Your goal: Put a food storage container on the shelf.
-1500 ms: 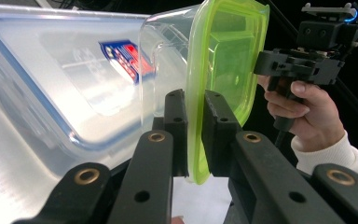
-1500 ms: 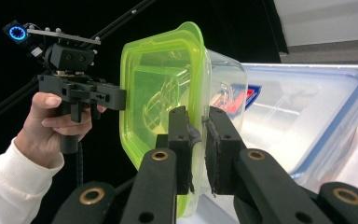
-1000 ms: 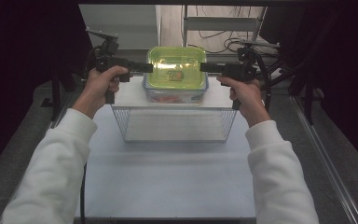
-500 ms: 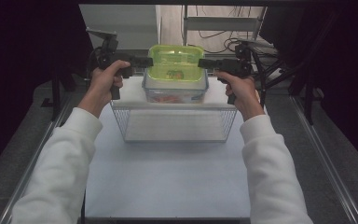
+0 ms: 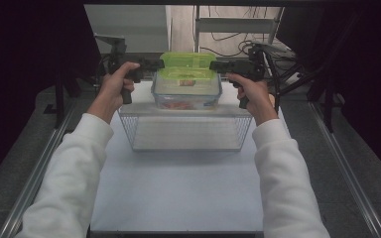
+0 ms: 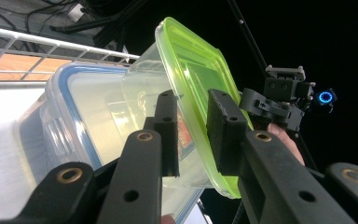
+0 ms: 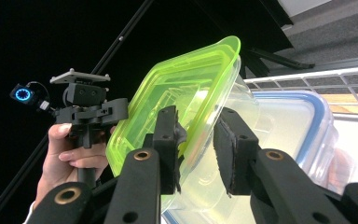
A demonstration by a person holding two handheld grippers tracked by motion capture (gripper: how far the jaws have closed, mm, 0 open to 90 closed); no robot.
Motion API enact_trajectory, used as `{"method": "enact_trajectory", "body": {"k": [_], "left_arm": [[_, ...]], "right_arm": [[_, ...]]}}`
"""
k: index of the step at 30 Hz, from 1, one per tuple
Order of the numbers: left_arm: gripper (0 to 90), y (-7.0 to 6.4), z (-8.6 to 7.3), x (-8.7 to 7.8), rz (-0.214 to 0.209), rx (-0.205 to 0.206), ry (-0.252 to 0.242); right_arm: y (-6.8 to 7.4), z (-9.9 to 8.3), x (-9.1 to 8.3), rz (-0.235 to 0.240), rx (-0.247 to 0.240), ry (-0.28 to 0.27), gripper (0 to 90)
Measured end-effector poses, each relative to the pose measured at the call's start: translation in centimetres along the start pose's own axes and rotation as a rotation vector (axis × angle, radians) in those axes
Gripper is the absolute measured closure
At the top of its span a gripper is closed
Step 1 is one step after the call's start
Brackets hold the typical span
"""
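**Both grippers pinch the green-lidded box above the wire basket**

Your left gripper (image 6: 191, 135) has its fingers (image 6: 167, 130) drawn in to a narrow gap, and the rim of the green lid (image 6: 200, 79) runs straight through that gap, with the clear wall of the green-lidded box (image 6: 142, 100) on the near side. In the high view the same gripper (image 5: 151, 64) meets the lid's left end just above the centre of the frame.

Your right gripper (image 7: 198, 149) is set the same way: its fingers (image 7: 168, 140) stand only slightly apart, closed on the lid's edge (image 7: 186, 88) and the clear wall below it. In the high view it (image 5: 217, 66) meets the lid's right end.

The green-lidded box (image 5: 186, 69) is tilted, sitting on or just over a second, blue-rimmed box (image 5: 186, 96) in the upper middle of the high view. Whether the two boxes touch is hard to judge. Both are at the far edge of the wire basket (image 5: 186, 131), which stands on the white tabletop (image 5: 178, 193).

Something red and orange lies inside the blue-rimmed box, but through the plastic you cannot make out what it is. In the left gripper view the lower corner of the green lid is covered by your own finger, and the blue-rimmed box (image 6: 65, 121) is cut off by the gripper's arms. In the right gripper view, the upper left is dark around your other hand (image 7: 70, 158).
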State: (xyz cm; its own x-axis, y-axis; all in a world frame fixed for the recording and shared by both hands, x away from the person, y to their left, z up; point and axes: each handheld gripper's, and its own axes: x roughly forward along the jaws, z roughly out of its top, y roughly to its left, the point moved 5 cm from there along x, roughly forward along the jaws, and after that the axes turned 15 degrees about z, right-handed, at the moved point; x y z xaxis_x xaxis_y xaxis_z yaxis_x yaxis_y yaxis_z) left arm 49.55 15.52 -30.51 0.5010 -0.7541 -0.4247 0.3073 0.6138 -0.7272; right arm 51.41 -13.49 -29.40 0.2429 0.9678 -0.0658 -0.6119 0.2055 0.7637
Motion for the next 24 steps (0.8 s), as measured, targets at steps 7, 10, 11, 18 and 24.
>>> {"method": "enact_trajectory", "body": {"k": [7,10,11,18,24], "left_arm": [[54.9,-0.5,0.1,0.2,0.026,0.035,-0.044],[47.7,-0.5,0.3,0.1,0.03,0.039,-0.071],[45.1,-0.5,0.2,0.0,0.035,0.043,-0.074],[34.8,-1.2,-0.1,-1.5,0.044,0.108,-0.114],[32.1,-1.5,-1.5,-3.3,0.046,0.188,-0.125]], "right_arm": [[0.1,-0.1,-0.1,-0.025,-0.032,-0.006,59.8],[0.3,0.0,-0.1,-0.041,-0.041,-0.015,55.7],[0.3,0.1,-0.3,-0.043,-0.045,-0.02,54.1],[1.2,0.1,-1.8,-0.06,-0.081,-0.037,47.7],[2.7,-0.5,-3.3,-0.053,-0.15,-0.012,45.5]]}}
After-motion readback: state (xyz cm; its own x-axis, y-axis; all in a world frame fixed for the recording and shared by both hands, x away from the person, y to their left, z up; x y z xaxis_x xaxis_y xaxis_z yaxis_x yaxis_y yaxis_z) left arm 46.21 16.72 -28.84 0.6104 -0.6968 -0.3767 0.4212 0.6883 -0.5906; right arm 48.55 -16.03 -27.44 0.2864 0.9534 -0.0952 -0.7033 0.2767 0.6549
